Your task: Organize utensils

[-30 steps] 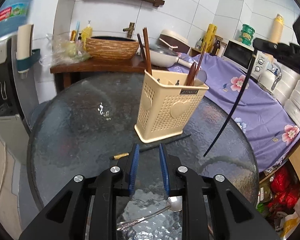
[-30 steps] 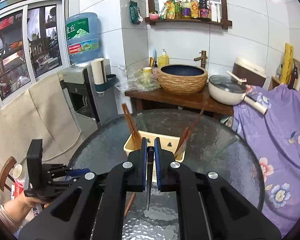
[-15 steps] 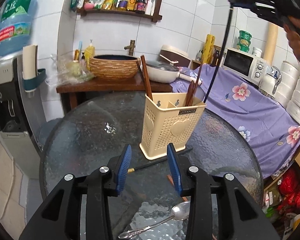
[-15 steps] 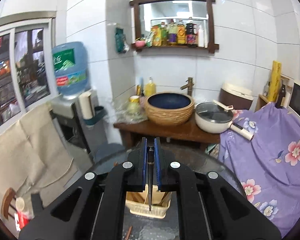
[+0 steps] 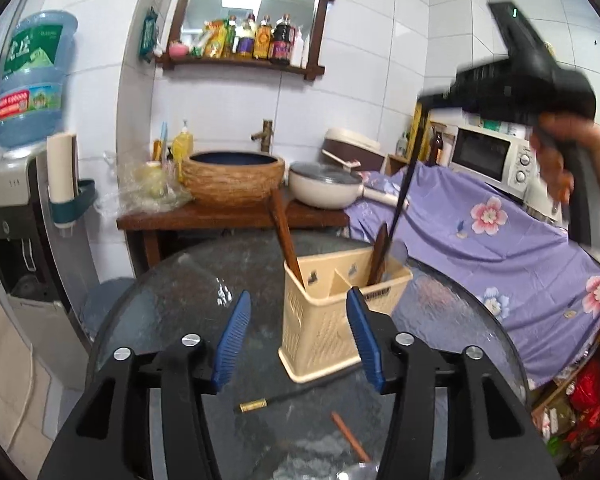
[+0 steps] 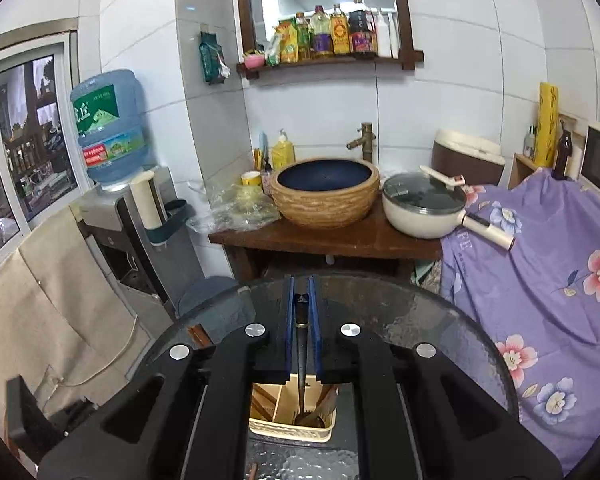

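A cream plastic utensil holder (image 5: 332, 320) stands on the round glass table (image 5: 172, 304), with brown wooden utensils (image 5: 286, 240) upright in it. My left gripper (image 5: 298, 340) hovers in front of the holder; its jaws are opening and nothing is between the blue pads. A black chopstick with a gold tip (image 5: 276, 400) and a brown chopstick (image 5: 350, 436) lie on the glass below it. My right gripper (image 6: 300, 286) is shut on a long black utensil (image 6: 301, 344). This utensil hangs straight down into the holder (image 6: 292, 434). From the left wrist, the right gripper (image 5: 520, 88) shows high at the right.
Behind the table, a wooden side table (image 6: 324, 240) carries a woven basin (image 6: 324, 192) and a lidded pan (image 6: 424, 208). A purple flowered cloth (image 5: 500, 248) covers the counter at right, near a microwave (image 5: 488, 156). A water dispenser (image 5: 24, 208) stands at left.
My left gripper has risen and its jaws have spread wider; the spoon has dropped out of its view. My right gripper carried the black utensil up and over the holder, lowering its end in.
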Demonstrator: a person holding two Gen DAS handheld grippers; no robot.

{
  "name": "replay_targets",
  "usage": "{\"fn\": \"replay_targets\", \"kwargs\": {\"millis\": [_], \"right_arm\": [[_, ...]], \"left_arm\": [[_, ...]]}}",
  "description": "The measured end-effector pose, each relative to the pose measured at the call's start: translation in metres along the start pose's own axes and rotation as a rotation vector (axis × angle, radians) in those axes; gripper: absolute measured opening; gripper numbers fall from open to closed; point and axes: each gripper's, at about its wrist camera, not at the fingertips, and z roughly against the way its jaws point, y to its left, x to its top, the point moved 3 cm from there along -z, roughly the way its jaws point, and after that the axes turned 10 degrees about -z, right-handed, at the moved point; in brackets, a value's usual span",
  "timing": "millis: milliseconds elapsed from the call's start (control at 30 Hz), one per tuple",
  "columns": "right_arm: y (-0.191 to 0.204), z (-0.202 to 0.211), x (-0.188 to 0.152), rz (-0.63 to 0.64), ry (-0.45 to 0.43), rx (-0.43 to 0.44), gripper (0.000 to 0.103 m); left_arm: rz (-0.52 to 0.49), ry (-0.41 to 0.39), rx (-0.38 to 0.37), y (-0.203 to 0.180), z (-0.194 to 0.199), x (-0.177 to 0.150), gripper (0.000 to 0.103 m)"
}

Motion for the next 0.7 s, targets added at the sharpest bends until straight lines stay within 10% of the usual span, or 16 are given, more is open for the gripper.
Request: {"fn": "replay_targets", "kwargs": {"millis": [500, 633, 700], "right_arm": [[-0.020, -0.050, -0.063, 0.003, 0.074, -0.012, 0.011], [-0.021, -0.040, -0.066, 0.007, 0.034, 0.001, 0.059], [-0.023, -0.029, -0.070, 0.010, -0.003, 0.003, 0.059]], "left_arm": [[-0.029, -0.022, 0.030, -0.011, -0.026, 0.004, 0.072], [-0.033, -0.002, 0.016, -0.009, -0.019, -0.008, 0.075], [-0.039, -0.002, 0.013, -0.007, -0.013, -0.015, 0.077]]}}
